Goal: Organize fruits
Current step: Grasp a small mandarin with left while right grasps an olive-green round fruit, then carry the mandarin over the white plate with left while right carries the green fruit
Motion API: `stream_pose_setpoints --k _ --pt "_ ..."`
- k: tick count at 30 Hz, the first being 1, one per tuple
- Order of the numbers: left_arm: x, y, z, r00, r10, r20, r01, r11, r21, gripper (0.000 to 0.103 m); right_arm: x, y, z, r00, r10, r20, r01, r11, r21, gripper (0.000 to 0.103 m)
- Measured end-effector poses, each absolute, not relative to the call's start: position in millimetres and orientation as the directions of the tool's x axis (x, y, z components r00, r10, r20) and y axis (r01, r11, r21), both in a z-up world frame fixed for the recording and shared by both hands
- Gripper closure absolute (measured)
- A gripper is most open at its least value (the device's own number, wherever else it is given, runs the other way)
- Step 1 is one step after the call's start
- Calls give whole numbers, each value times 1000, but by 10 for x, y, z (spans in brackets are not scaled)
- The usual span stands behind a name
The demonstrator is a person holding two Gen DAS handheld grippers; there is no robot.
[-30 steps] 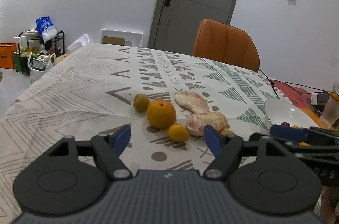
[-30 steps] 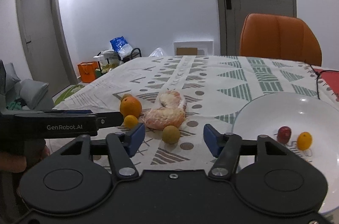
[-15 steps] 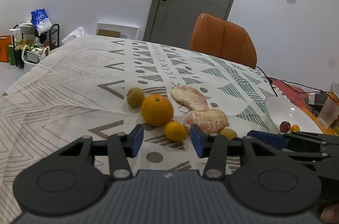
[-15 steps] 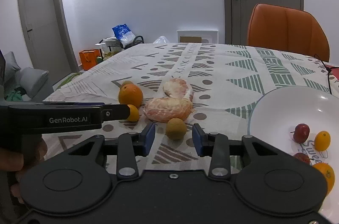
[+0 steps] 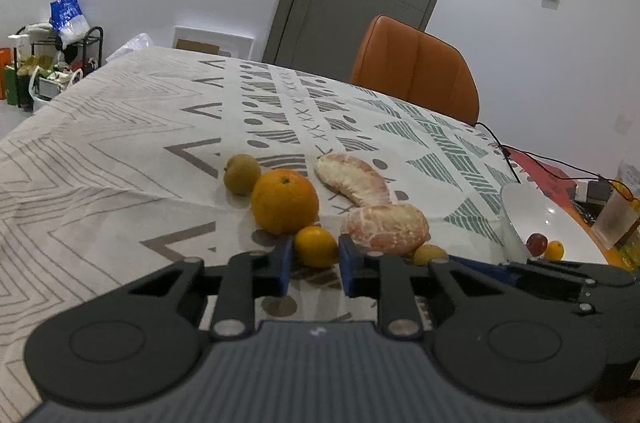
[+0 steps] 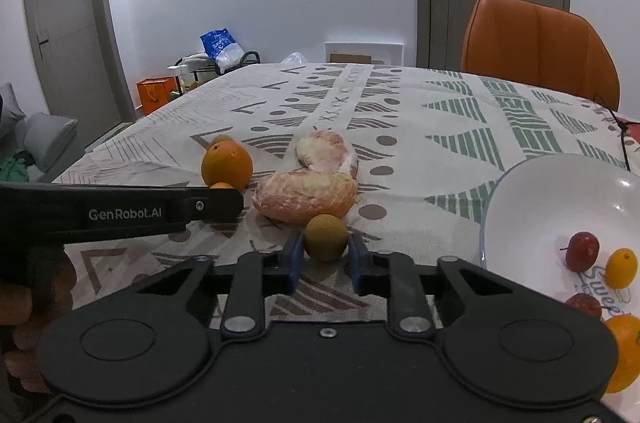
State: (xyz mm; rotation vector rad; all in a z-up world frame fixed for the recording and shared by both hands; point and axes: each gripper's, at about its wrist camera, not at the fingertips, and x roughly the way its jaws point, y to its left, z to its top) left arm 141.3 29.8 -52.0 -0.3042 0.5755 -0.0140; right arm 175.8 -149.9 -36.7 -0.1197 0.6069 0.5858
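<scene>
On the patterned tablecloth (image 5: 120, 159) lie a big orange (image 5: 285, 201), two peeled citrus pieces (image 5: 384, 229), a greenish-brown fruit (image 5: 241, 173) and two small fruits. My left gripper (image 5: 314, 257) is closing, its blue pads against both sides of a small orange fruit (image 5: 316, 243). My right gripper (image 6: 325, 253) is closing likewise, its pads pressed on a round brownish fruit (image 6: 325, 236) in front of the peeled piece (image 6: 306, 201). Both fruits rest on the cloth. The white bowl (image 6: 520, 199) to the right holds red fruits (image 6: 583, 250) and small oranges (image 6: 621, 268).
An orange chair (image 5: 416, 75) stands at the table's far side. A black cable (image 5: 532, 159), a red item and a clear cup (image 5: 614, 223) sit at the right edge behind the bowl. A person's hand (image 6: 24, 299) holds the left gripper's handle.
Both grippers went from wide open to closed around their small fruits, and both moved forward and down toward the cloth. The fruits on the table have not moved.
</scene>
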Motion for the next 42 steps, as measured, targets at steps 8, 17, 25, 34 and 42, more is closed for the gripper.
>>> stream_pose_setpoints --k 8,17,25,34,42 --pt "1301 262 -440 851 -91 -518 -66 959 -277 80 1699 -1585 -298 682 481 -551 -533 843 77 81" --pt "1238 173 -313 862 -93 -498 -47 964 -261 80 1612 -1702 -221 703 482 -523 -515 852 94 81" --pt "1219 -9 -237 867 -125 -482 0 968 -251 80 1543 -1878 -129 732 468 -495 -486 868 101 81" --pt "1242 -242 -171 869 -146 -472 36 972 -234 80 1518 -2146 -94 759 444 -476 -446 887 116 81" --pt "1296 -490 -121 868 -170 -466 76 974 -213 80 1490 -2375 -58 782 420 -460 -413 902 123 81"
